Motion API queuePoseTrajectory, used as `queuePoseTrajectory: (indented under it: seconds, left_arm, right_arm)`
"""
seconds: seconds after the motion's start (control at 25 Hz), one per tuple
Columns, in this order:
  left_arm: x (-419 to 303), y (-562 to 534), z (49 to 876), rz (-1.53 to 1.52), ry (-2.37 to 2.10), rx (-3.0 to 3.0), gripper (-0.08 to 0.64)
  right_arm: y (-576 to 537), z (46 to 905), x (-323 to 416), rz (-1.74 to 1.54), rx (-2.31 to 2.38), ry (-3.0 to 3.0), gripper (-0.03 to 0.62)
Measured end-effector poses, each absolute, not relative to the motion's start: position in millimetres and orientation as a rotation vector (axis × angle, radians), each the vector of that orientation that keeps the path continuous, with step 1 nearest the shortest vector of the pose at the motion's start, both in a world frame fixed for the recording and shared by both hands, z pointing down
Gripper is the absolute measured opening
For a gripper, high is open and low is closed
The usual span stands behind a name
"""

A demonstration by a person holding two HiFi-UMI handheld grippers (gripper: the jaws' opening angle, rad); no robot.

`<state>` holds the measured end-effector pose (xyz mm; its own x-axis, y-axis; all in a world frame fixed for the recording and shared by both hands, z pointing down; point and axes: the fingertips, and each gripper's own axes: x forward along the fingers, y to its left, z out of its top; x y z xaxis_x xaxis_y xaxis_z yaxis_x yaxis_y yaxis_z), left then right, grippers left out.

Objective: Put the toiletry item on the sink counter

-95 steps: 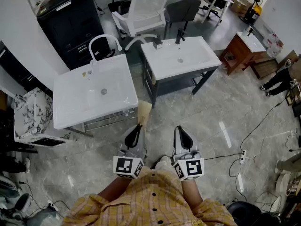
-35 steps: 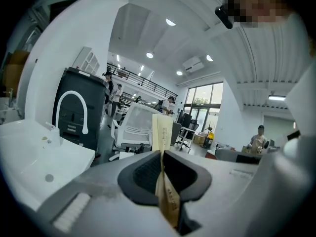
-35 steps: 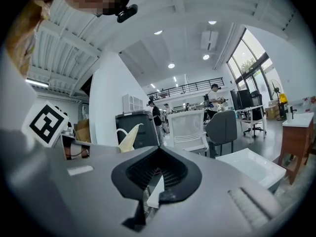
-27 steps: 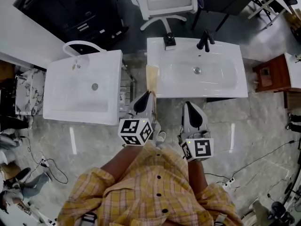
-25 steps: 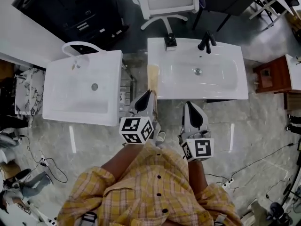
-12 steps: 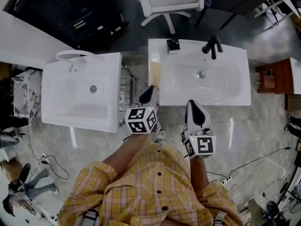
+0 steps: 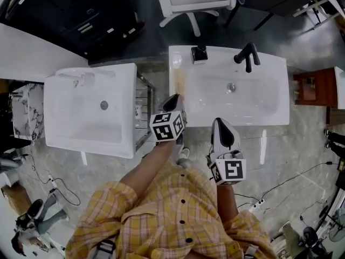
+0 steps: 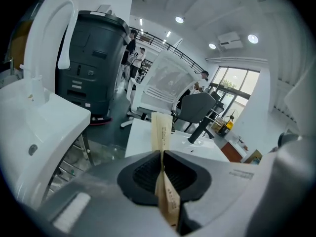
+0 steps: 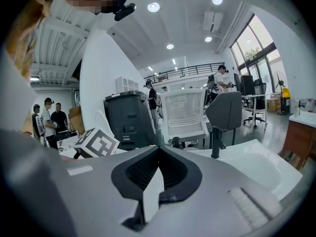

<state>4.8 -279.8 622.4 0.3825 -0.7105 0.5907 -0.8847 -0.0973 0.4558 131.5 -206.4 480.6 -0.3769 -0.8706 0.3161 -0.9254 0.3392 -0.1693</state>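
Observation:
The toiletry item is a thin tan paper packet (image 7: pixel 179 84) (image 8: pixel 161 131). My left gripper (image 7: pixel 173 100) (image 8: pixel 162 154) is shut on its lower end, and the packet sticks out ahead of the jaws. In the head view the packet's far end lies over the left strip of the white sink counter (image 7: pixel 269 112), beside the basin. My right gripper (image 7: pixel 223 129) (image 9: pixel 159 149) is shut with nothing in it, just short of that counter's front edge.
A black faucet (image 7: pixel 247 55) (image 9: pixel 215 137) and a small black dispenser (image 7: pixel 199 53) stand at the counter's back. A second white sink (image 7: pixel 89 109) with a white arched faucet (image 8: pixel 47 38) stands to the left. Office chairs and a black cabinet (image 7: pixel 81 15) lie beyond.
My left gripper has moved forward with the packet, so its tip now reaches over the counter's left strip. The right gripper has barely moved.

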Motion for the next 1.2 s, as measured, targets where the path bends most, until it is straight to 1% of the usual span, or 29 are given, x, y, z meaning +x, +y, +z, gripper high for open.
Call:
queuePoseTrajectory:
  seconds: [0.48, 1.2]
  left_arm:
    - [3.8, -307.5, 676.2, 0.387, -1.365, 1.788, 0.025]
    - [1.8, -314.7, 720.7, 0.492, -1.322, 1.755, 0.032]
  right_arm:
    - [-213.5, 497.1, 123.5, 0.522, 1.636, -2.387, -0.002]
    - [-203.4, 513.3, 119.7, 0.538, 1.620, -2.340, -0.002]
